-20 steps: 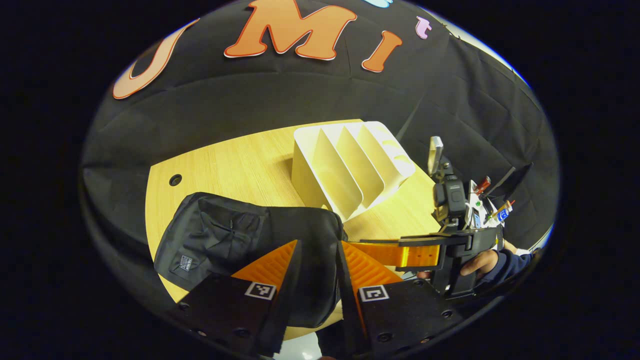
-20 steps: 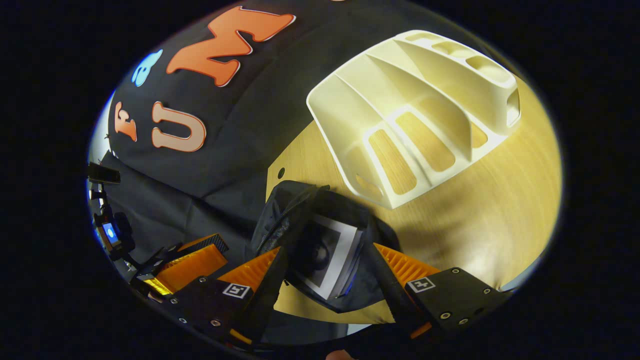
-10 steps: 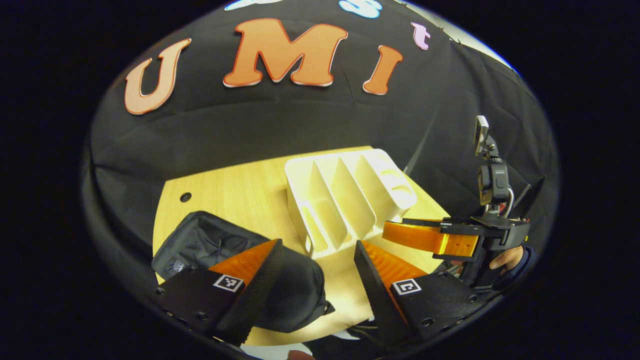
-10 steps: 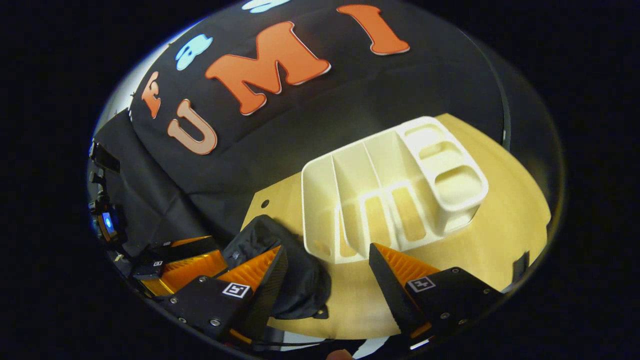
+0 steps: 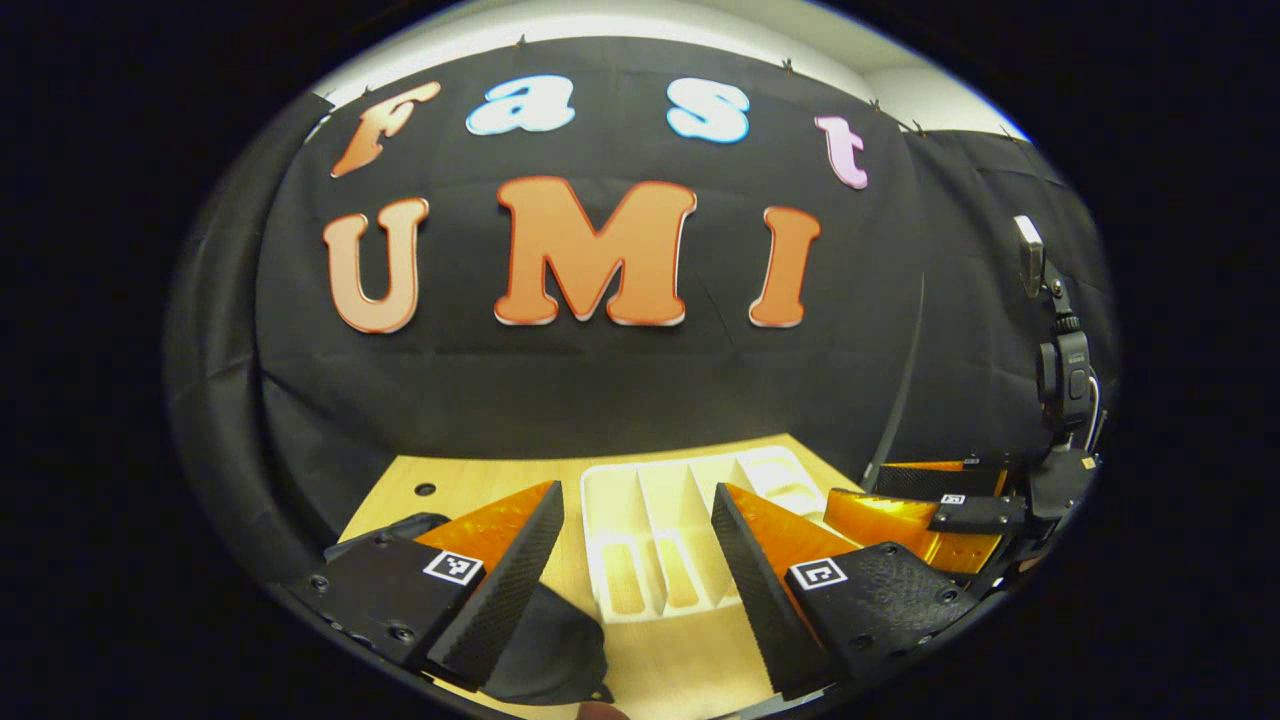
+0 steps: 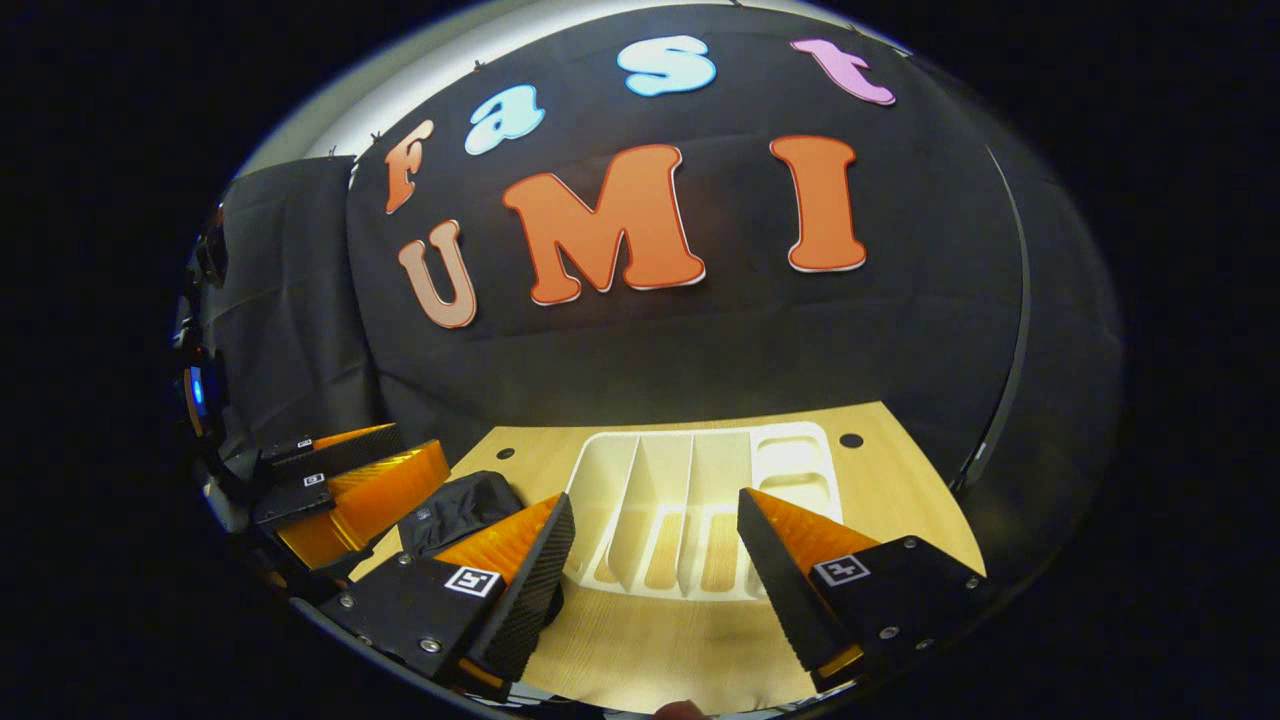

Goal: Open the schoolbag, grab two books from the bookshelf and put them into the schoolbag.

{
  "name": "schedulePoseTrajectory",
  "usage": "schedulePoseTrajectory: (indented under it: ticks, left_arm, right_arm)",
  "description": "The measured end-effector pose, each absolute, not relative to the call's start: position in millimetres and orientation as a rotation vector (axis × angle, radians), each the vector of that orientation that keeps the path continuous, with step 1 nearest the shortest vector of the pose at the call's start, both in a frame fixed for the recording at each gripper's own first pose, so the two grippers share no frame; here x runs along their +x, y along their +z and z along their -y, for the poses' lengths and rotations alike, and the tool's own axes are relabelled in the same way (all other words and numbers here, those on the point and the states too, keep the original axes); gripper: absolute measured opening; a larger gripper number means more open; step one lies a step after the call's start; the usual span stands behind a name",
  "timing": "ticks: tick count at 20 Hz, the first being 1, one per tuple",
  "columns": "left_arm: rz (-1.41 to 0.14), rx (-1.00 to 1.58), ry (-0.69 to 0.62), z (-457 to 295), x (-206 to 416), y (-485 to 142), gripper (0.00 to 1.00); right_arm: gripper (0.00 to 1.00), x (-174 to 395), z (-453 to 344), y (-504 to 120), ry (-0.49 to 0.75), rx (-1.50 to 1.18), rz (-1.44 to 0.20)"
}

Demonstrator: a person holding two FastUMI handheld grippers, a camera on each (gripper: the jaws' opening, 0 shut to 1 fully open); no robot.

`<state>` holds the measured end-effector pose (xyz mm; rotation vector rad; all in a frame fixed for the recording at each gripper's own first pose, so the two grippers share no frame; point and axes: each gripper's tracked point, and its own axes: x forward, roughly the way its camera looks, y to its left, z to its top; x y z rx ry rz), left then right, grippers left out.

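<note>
Two hand-held grippers were raised above a light wooden table, both facing the black cloth wall.

In the left gripper view, the left gripper had its orange-and-black fingers spread wide apart, holding nothing. Between them, toward 12 o'clock, sat the white bookshelf, its slots bare. The black schoolbag lay on the table at about 7 o'clock, partly hidden behind the nearer finger. The right gripper appeared at 4 o'clock; I could not tell its spread from there.

In the right gripper view, the right gripper also had its fingers spread wide, pinching nothing. The bookshelf lay just beyond them. The schoolbag rested at 8 o'clock, beside the shelf. The left gripper showed at 9 o'clock.
</note>
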<state>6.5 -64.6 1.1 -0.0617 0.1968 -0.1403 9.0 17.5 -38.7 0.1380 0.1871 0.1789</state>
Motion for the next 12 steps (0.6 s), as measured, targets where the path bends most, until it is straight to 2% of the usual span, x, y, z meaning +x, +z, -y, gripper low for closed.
schedulePoseTrajectory:
  ticks: [5, 6, 7, 8, 12]
  left_arm:
    - [-0.034, -0.09, -0.073, 76, -1, 47, 0.95]
    - [0.007, -0.078, -0.053, 76, -4, 57, 0.92]
    - [0.04, -0.061, -0.039, 77, -5, 65, 0.96]
    - [0.046, -0.052, -0.025, 81, -12, 66, 0.92]
    - [0.047, -0.047, -0.058, 99, -20, 63, 0.92]
  right_arm:
    - [0.98, -3, -3, 0, 0.177, 0.032, -0.019]
    - [0.98, -6, 1, 5, 0.181, 0.022, 0.001]
    - [0.98, -7, 3, 9, 0.181, 0.013, 0.023]
    - [0.98, -6, 6, 12, 0.18, 0.009, 0.031]
    - [0.98, -4, 8, 16, 0.167, 0.017, 0.026]
